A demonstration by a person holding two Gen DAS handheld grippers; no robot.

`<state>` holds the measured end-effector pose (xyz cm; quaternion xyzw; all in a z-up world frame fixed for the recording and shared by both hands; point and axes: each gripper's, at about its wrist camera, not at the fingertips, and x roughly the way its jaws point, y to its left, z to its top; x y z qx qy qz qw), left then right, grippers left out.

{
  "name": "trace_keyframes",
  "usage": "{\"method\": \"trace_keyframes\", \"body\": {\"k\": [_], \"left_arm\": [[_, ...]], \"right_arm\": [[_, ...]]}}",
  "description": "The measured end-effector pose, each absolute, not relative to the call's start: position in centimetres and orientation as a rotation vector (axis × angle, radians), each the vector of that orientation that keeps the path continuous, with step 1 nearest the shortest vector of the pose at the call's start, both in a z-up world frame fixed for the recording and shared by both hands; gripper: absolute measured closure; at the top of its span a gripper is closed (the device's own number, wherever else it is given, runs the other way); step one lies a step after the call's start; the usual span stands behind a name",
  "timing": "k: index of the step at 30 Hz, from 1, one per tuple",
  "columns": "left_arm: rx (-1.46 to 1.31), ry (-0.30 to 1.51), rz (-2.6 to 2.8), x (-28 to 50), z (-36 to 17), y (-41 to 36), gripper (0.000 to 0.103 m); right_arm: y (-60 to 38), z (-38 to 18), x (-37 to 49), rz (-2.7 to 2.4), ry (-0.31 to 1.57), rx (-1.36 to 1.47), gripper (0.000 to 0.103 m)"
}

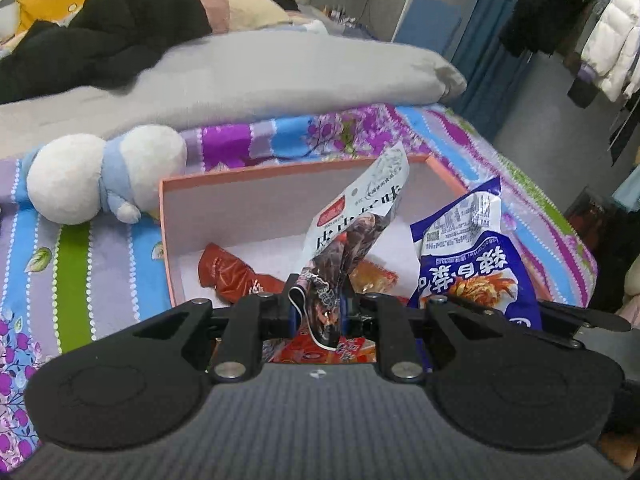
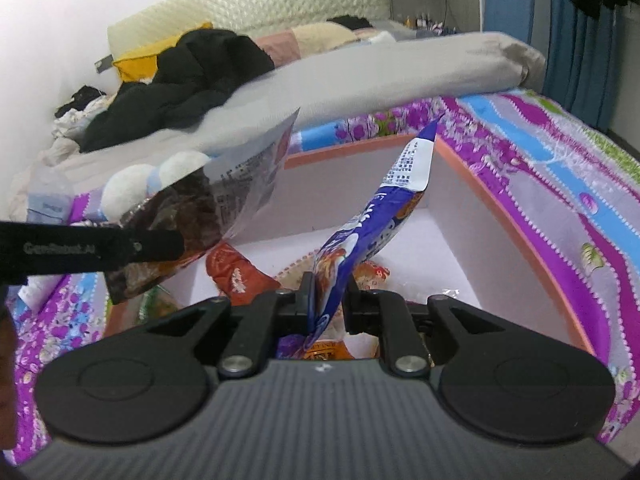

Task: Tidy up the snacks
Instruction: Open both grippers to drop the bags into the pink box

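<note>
While both tools hang over the near edge of the pink box, each has its jaws pinched on a snack packet. The left gripper is clamped on the lower end of a grey-and-brown packet, which rises tilted from between the fingers, its pale printed top leaning to the right above the box's far wall. The right gripper is clamped on the bottom of a blue-and-white packet that stands up and bends to the right — its blue tip reaches above the far rim of the box in the right wrist view.

From the left wrist camera, the blue-and-white packet sits just to the right of the grey-and-brown one, over the box's right side. From the right wrist camera, the grey-and-brown packet hangs to the left, held in the other tool's black finger.

Inside the box, on its white floor, lies a red-brown packet near the left wall, with an orange one partly hidden behind the held packets — more wrappers show under the jaws, too hidden to tell apart.

The box rests on a striped floral bedsheet. A white-and-blue plush toy lies just beyond the box's far left corner, and a grey blanket is bunched farther back.
</note>
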<state>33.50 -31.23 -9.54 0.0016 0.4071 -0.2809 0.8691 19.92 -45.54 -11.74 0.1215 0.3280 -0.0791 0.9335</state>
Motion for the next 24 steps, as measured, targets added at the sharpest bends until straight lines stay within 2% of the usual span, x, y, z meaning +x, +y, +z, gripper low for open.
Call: {"method": "trace_keyframes", "body": {"k": [5, 6, 7, 8, 9, 10, 12, 24], "left_arm": [[0.034, 0.878, -0.574, 34.6, -10.8, -31.8, 0.081], [0.043, 0.876, -0.573, 34.6, -10.8, -31.9, 0.078], [0.050, 0.874, -0.574, 34.7, -10.8, -32.0, 0.075], [0.064, 0.878, -0.577, 34.6, -10.8, -32.2, 0.068], [0.079, 0.872, -0.575, 34.5, -10.7, -32.2, 0.063], [0.088, 0.855, -0.568, 34.3, -10.4, -32.2, 0.060], [0.095, 0.837, -0.550, 33.8, -9.8, -32.0, 0.047], [0.045, 0.703, -0.570, 28.3, -2.2, -27.8, 0.043]], "right_arm": [[-45.7, -12.9, 20.9, -0.142, 0.722, 0.251, 0.084], [-45.6, -12.9, 21.0, -0.143, 0.730, 0.233, 0.078], [-45.6, -12.8, 20.9, -0.153, 0.725, 0.226, 0.061], [-45.9, -12.7, 20.9, -0.158, 0.721, 0.233, 0.049], [-46.1, -12.6, 20.7, -0.153, 0.710, 0.256, 0.031], [-46.4, -12.6, 20.6, -0.149, 0.702, 0.272, 0.032], [-46.6, -12.3, 20.5, -0.157, 0.701, 0.268, 0.032], [-44.8, -6.6, 16.3, -0.181, 0.582, 0.283, 0.032]]}}
